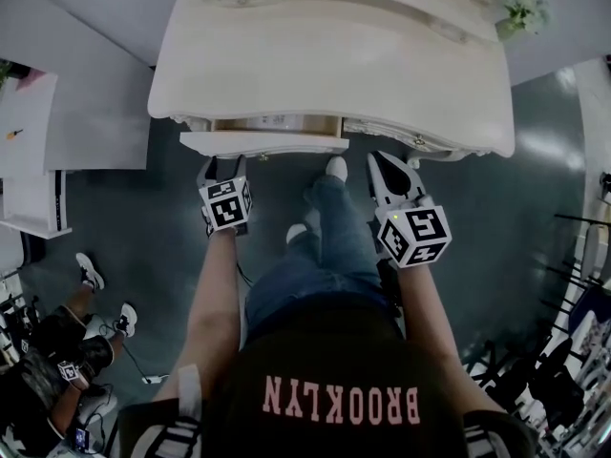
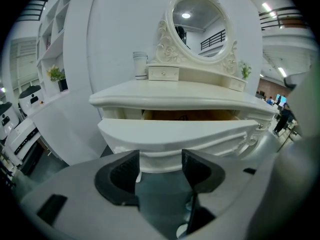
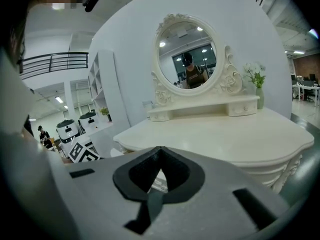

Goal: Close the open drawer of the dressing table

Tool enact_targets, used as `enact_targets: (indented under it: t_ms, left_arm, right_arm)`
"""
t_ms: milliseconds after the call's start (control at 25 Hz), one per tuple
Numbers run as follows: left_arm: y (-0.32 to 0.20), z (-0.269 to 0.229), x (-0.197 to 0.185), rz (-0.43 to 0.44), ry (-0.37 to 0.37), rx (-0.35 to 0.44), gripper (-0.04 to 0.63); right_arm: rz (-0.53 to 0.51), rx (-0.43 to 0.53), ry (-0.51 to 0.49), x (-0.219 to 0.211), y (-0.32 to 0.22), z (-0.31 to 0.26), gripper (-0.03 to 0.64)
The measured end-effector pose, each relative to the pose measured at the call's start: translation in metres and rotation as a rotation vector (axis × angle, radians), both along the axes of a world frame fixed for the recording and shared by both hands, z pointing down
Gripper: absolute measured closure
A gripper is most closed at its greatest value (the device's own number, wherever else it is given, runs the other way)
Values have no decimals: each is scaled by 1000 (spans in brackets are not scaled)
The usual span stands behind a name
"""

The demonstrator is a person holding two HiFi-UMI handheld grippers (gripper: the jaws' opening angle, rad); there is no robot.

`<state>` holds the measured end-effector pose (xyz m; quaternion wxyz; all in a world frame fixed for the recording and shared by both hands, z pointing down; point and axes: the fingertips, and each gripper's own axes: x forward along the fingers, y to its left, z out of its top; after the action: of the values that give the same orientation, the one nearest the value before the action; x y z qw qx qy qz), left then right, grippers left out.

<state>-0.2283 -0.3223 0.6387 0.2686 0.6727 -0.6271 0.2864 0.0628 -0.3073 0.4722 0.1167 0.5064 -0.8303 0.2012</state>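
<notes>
The cream dressing table (image 1: 334, 55) fills the top of the head view. Its left-centre drawer (image 1: 263, 143) stands pulled out a little, and the wooden inside (image 2: 187, 115) shows above the drawer front (image 2: 185, 131). My left gripper (image 1: 221, 170) is open and sits just before the drawer front near its left end. In the left gripper view the gripper (image 2: 160, 169) has the front's lower edge right beyond its pads (image 2: 122, 176); whether they touch cannot be told. My right gripper (image 1: 387, 165) is shut and empty under the table's right front edge, and its tips meet in the right gripper view (image 3: 160, 151).
On the table top are an oval mirror (image 3: 187, 56), small drawers (image 2: 163, 73), a white cup (image 2: 140, 65) and a flower vase (image 1: 523, 10). A white shelf unit (image 1: 29, 151) stands at the left. The person's legs (image 1: 325, 227) are between the grippers. Another person (image 1: 57, 351) crouches at lower left.
</notes>
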Motion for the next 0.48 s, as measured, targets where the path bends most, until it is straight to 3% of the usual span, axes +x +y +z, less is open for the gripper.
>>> enact_targets:
  t_ms: [480]
  left_arm:
    - [-21,-1,3,-6,-7,1,350]
  right_arm:
    - [-4,2,4,14,-26,-2,620]
